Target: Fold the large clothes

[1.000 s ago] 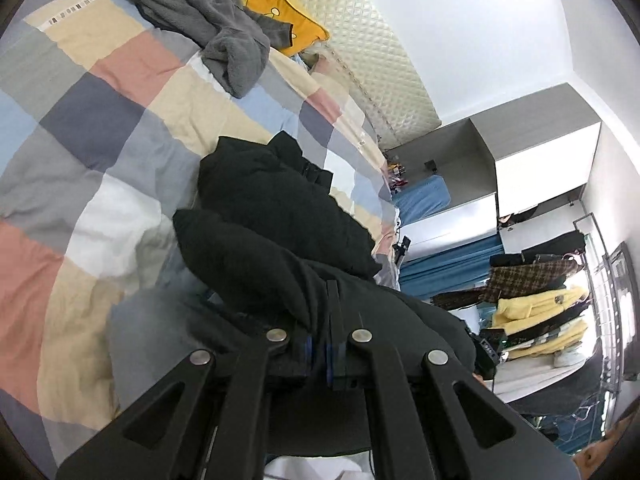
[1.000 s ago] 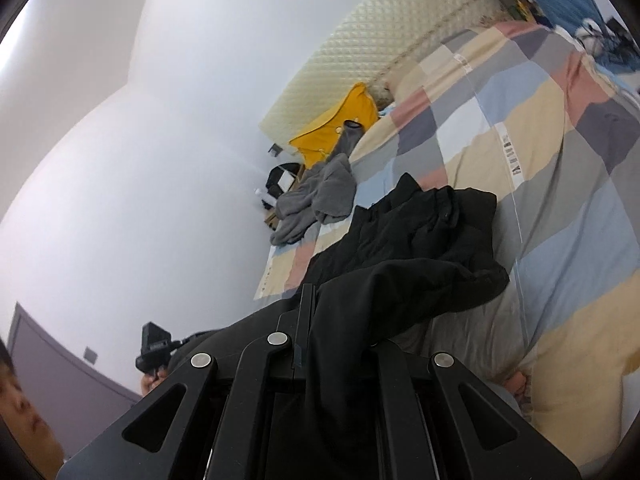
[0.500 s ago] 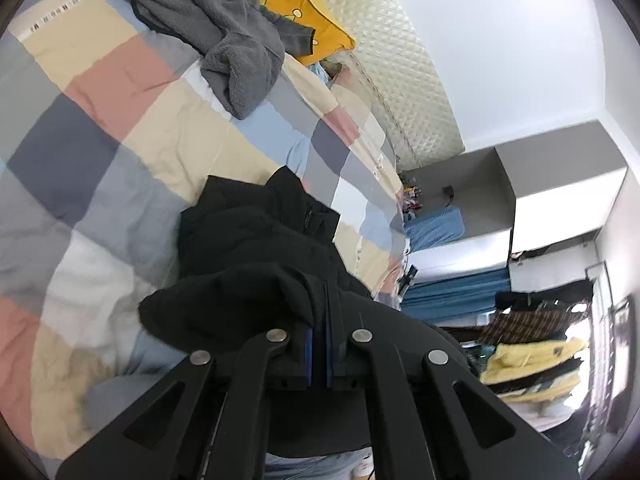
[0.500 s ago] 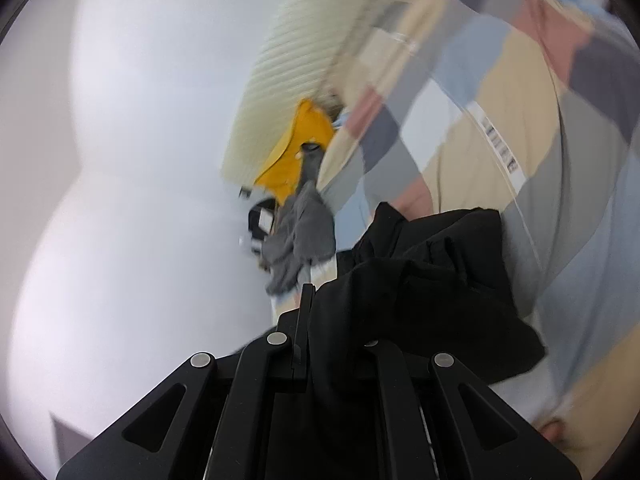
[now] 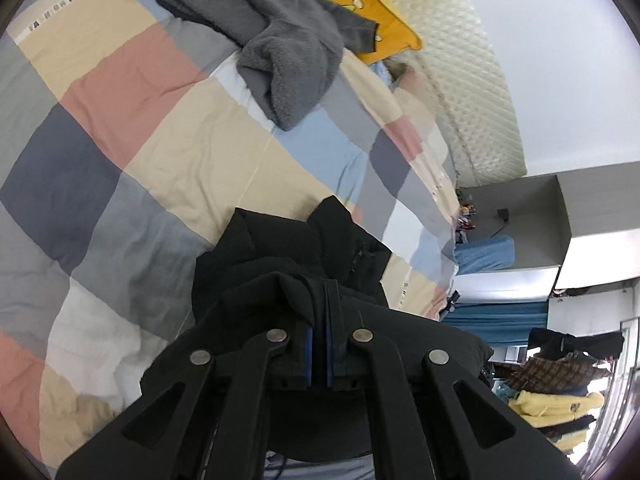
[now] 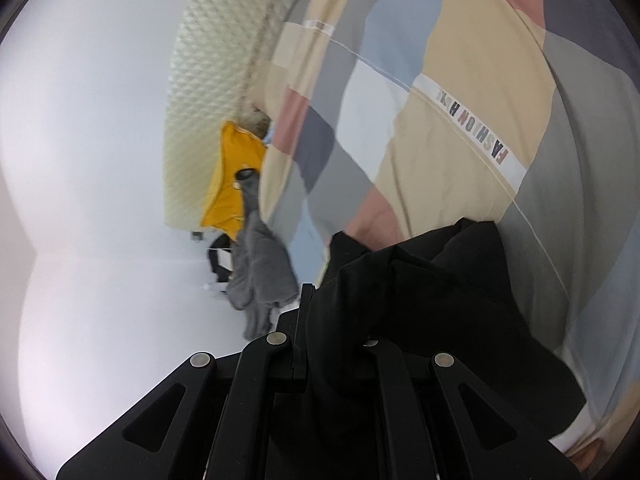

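Observation:
A large black garment [image 5: 288, 256] lies bunched on the checked bed cover [image 5: 120, 128]. My left gripper [image 5: 325, 292] is shut on a fold of the black garment, which drapes over both fingers. In the right wrist view my right gripper [image 6: 320, 300] is shut on the same black garment [image 6: 420, 300]; the cloth covers the right finger and hangs down to the right over the bed cover [image 6: 460, 120].
A grey fleece garment [image 5: 272, 32] and a yellow pillow [image 5: 360, 4] lie near the quilted headboard [image 5: 472, 92]; they also show in the right wrist view, the fleece [image 6: 260, 276] and the pillow [image 6: 234, 176]. A wardrobe [image 5: 592, 236] and hanging clothes [image 5: 560, 392] stand beyond the bed.
Both grippers have moved forward over the bed toward the headboard with the black garment held. The cloth has gathered closer under the fingers.

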`<state>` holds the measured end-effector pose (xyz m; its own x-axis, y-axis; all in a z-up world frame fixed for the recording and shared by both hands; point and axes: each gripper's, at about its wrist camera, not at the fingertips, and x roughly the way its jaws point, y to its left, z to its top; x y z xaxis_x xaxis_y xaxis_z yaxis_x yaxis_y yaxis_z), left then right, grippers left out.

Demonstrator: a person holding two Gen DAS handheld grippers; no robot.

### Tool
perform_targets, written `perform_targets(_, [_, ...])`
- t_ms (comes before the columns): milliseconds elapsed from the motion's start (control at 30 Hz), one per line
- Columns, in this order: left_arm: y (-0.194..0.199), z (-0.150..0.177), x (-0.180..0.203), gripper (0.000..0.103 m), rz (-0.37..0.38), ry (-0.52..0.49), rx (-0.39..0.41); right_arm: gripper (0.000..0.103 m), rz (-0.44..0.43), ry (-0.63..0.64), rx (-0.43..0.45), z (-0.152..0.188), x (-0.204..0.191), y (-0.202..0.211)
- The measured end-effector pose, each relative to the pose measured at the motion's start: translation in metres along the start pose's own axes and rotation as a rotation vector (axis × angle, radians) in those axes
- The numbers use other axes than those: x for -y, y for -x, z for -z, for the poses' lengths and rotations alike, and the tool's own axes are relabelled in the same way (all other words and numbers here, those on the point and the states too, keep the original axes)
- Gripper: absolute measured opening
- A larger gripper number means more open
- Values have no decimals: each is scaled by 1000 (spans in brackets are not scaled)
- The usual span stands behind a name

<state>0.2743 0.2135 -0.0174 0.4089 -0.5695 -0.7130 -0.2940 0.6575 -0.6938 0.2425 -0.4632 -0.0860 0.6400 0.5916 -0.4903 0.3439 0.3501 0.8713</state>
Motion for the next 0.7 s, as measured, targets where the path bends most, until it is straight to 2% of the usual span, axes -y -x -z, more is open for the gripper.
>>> perform_targets(333, [-52,-38,13,4,-81,12,-1,4,32,-72,-59,-41,36,-51])
perform_targets(600, [-111,-65,7,5,-202,13,-21,3,101,-121,-86,-63,65,-93])
perform_targets(700, [-130,-69,3,5,-245,10,-42,3,127,-98,-96,-68,73,-109])
